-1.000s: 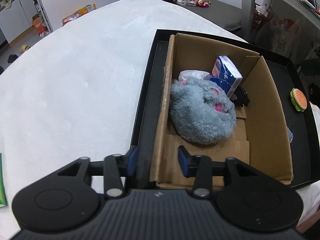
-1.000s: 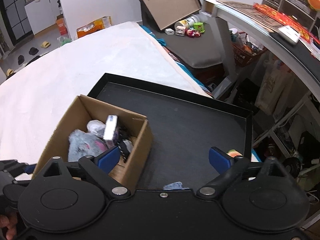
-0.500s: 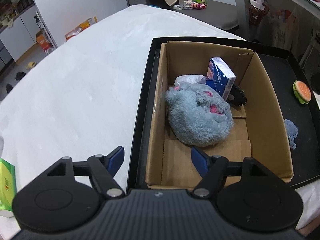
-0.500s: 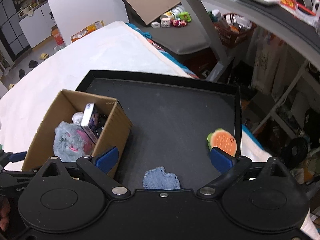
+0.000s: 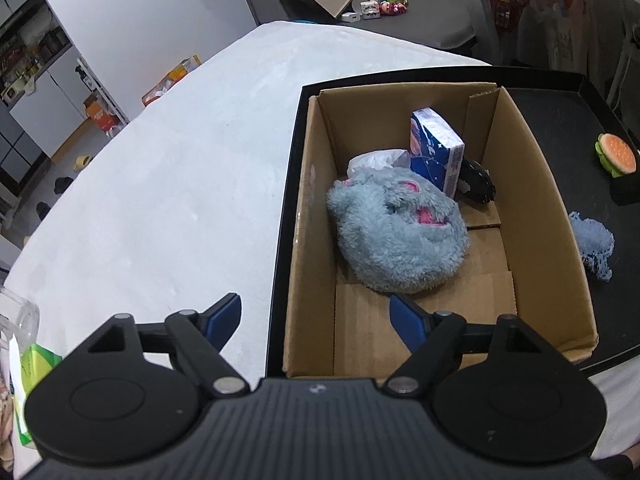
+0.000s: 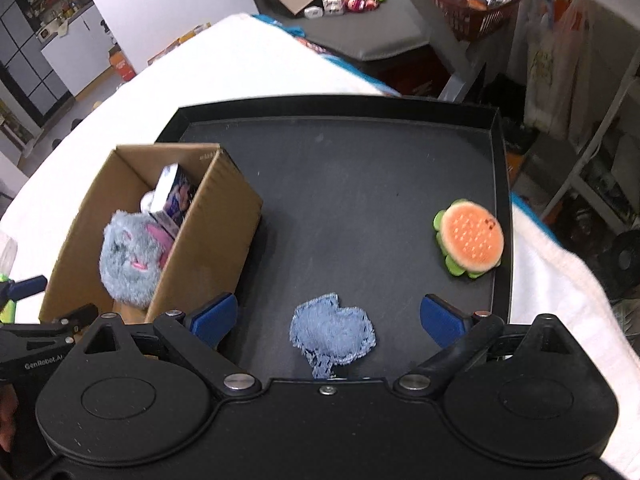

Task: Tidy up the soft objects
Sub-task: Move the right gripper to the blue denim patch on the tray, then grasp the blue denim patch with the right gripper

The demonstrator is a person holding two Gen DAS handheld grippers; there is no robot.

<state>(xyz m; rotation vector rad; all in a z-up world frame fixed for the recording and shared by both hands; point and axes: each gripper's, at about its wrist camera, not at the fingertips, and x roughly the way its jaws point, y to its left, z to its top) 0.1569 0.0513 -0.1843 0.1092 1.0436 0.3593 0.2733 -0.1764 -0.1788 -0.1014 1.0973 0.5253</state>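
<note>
A cardboard box [image 5: 532, 184] [image 6: 208, 232] stands at the left of a black tray [image 6: 360, 184]. In it lie a grey-blue plush toy [image 5: 396, 232] [image 6: 132, 256], a blue tissue pack [image 5: 438, 152] [image 6: 174, 194], a white crumpled piece and a small black item. A blue knitted cloth [image 6: 332, 332] [image 5: 594, 242] lies on the tray between my right gripper's fingers. A plush hamburger [image 6: 470, 240] [image 5: 616, 154] lies at the tray's right edge. My right gripper [image 6: 328, 316] is open and empty above the cloth. My left gripper [image 5: 316, 316] is open and empty, straddling the box's near left wall.
The tray rests on a white cloth-covered table [image 5: 168, 200]. A green packet [image 5: 32, 372] lies at the table's near left. Shelves, a red basket [image 6: 472, 4] and clutter stand beyond the table to the right.
My left gripper opened wide and drew back from the box wall. My right gripper moved right and down over the tray, so the blue cloth and hamburger came into view.
</note>
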